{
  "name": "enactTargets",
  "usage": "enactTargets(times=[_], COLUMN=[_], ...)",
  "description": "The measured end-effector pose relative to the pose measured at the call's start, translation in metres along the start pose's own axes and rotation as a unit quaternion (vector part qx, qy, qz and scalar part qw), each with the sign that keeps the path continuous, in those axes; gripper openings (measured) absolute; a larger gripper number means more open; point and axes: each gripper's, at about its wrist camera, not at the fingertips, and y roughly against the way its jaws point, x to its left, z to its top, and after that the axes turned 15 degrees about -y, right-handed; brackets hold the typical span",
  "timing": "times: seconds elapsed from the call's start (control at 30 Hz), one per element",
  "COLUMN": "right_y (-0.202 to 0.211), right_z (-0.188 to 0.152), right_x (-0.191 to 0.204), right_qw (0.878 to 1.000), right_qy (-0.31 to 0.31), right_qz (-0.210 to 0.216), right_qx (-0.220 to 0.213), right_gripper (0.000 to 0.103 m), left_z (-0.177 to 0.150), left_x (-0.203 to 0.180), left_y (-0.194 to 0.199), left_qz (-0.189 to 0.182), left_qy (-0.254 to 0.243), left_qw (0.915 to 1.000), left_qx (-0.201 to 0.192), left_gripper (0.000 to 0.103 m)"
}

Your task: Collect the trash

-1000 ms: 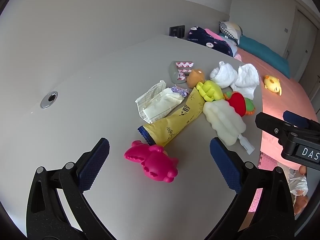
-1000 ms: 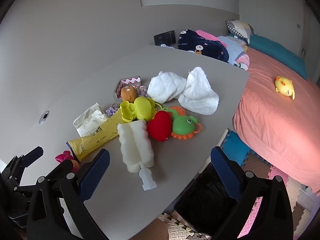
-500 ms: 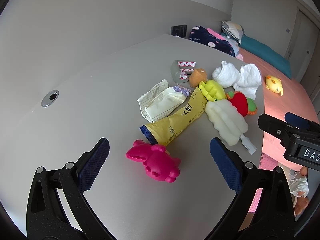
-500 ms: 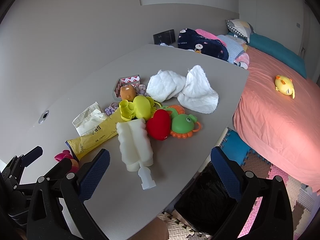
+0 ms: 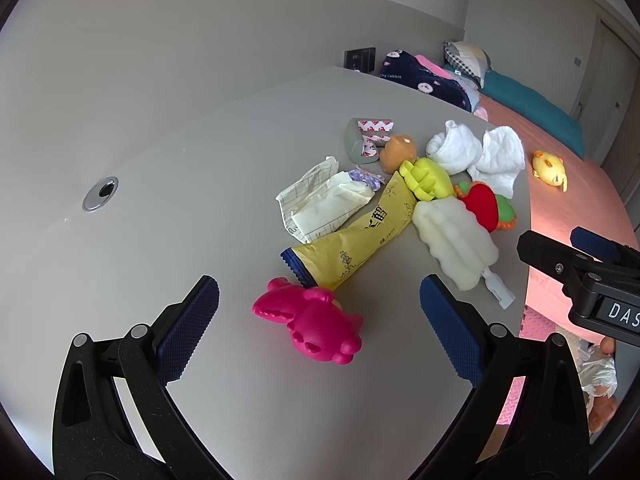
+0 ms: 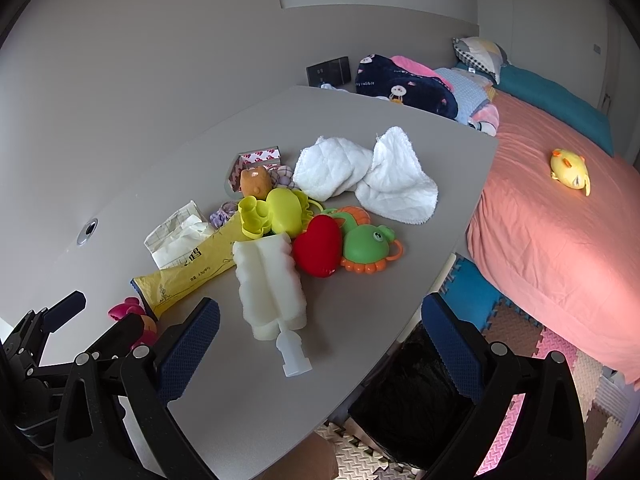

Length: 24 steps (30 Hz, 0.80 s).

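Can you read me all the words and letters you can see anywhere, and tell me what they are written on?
"DAS", cut off by the picture's edge: white letters on the right gripper, seen from the left wrist.
"rabbit": white letters on the navy blanket; the word before it is too blurred to read.
Yellow wrapper: black printed characters and small text, too blurred to read.
Paper packet: faint marks, unreadable.

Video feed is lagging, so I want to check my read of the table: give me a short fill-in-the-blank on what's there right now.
1. Both sets of jaws are ____ and hold nothing.
2. The toy nearest the left gripper is coloured ____.
3. The yellow wrapper lies partly over the crumpled ____ paper.
4. The red heart toy touches a ____ toy beside it.

Missing words: open; pink; white; green
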Motion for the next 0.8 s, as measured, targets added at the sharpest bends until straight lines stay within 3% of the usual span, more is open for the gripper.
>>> enactTargets(times=[0.8], right_y=[-0.0061], right_z=[-0.002], right_x=[0.0009], right_qw=[1.0], right_qy=[-0.004], right_qz=[-0.003], right_qx=[0.005], right_gripper=[0.1], left_z=[-0.0015], left_x=[-0.0001], left_y=[-0.0051], left_qz=[0.0], left_qy=[0.003], left_qw=[1.0], left_qx=[0.009], left_gripper=[0.097])
